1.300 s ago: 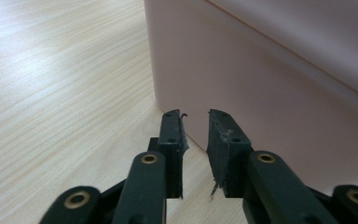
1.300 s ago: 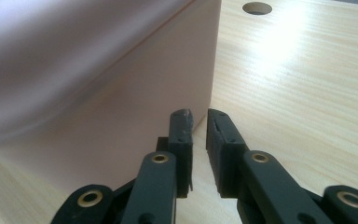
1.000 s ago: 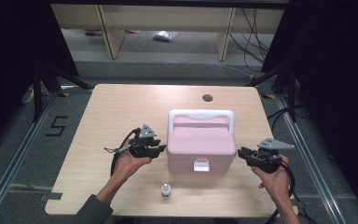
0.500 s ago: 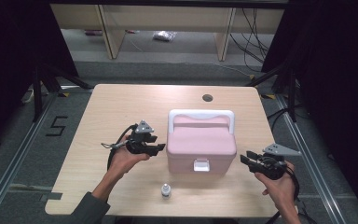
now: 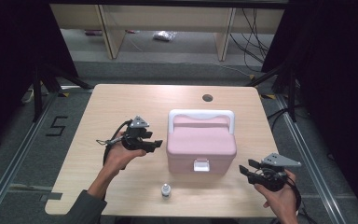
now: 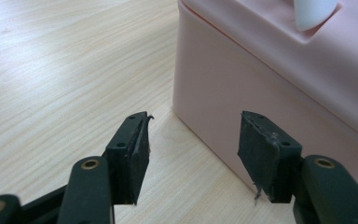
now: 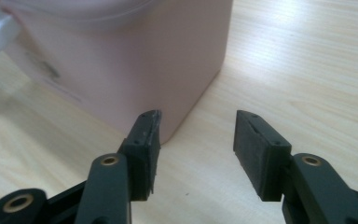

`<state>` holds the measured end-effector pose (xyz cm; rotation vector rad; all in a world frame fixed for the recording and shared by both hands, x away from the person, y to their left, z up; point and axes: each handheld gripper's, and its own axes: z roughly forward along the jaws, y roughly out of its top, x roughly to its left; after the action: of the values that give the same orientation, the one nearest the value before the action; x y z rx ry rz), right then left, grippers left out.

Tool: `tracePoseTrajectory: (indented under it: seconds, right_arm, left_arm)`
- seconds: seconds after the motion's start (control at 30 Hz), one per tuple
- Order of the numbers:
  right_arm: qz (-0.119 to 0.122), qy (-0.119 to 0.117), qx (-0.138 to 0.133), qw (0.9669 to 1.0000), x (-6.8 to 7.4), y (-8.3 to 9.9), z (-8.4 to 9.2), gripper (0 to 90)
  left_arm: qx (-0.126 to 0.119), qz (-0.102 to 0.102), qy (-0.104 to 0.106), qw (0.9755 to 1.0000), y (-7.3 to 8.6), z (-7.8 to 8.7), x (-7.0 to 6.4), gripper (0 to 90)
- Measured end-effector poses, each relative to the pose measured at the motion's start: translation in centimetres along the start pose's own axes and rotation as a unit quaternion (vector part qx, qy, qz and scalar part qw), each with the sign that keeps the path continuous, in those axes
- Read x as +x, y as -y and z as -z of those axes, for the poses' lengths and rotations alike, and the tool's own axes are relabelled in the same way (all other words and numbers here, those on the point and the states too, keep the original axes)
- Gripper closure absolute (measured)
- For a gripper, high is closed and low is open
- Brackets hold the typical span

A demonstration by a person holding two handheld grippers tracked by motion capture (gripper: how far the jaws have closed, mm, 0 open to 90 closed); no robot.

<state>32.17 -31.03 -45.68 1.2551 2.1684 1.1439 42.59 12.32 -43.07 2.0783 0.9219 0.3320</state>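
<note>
A pink box [image 5: 200, 142] with a white handle [image 5: 201, 114] and a white front latch [image 5: 201, 165] stands shut in the middle of the wooden table [image 5: 116, 107]. My left gripper [image 5: 156, 145] hovers just left of the box, its fingertips pointing at the box's left wall [image 6: 242, 79]. My right gripper [image 5: 244, 171] sits off the box's front right corner [image 7: 168, 70], a short gap away. The left gripper [image 6: 193, 128] and the right gripper [image 7: 196, 126] have both just been opening, and nothing lies between their jaws.
A small white bottle [image 5: 166, 190] stands near the table's front edge, in front of the box. A round cable hole [image 5: 208, 98] lies at the back of the table. Wooden shelf legs and cables stand on the floor beyond.
My right gripper has drawn back from the box toward the front right. Both grippers' jaws stand wider apart than before. The left hand has barely shifted.
</note>
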Motion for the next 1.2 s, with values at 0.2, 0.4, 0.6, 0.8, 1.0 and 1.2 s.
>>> tracePoseTrajectory:
  seconds: [0.2,0.4,0.6,0.8,1.0,1.2]
  right_arm:
    - [-0.001,-0.006,0.008,0.9999,1.2,0.5,0.4,46.6]
    - [-0.005,-0.021,0.012,0.9997,2.2,1.2,0.8,44.6]
    - [-0.005,-0.038,0.02,0.9991,3.6,1.9,1.0,43.6]
    - [0.026,-0.054,0.028,0.9978,4.7,2.3,0.6,43.1]
    - [0.034,-0.064,0.032,0.9968,5.9,2.2,0.5,42.3]
    - [0.055,-0.08,0.04,0.9945,7.0,1.8,-0.3,41.6]
  left_arm:
    - [0.0,0.007,0.008,0.9999,-0.1,0.1,-0.1,40.2]
    - [-0.001,0.008,0.009,0.9999,-0.1,0.3,0.0,39.8]
    - [-0.005,0.011,0.01,0.9999,-0.2,0.5,0.1,39.5]
    - [0.002,0.008,0.012,0.9999,-0.2,0.4,0.0,39.3]
    - [0.002,0.007,0.012,0.9999,-0.2,0.4,0.0,39.3]
    - [0.007,0.005,0.012,0.9999,-0.1,0.4,0.1,39.2]
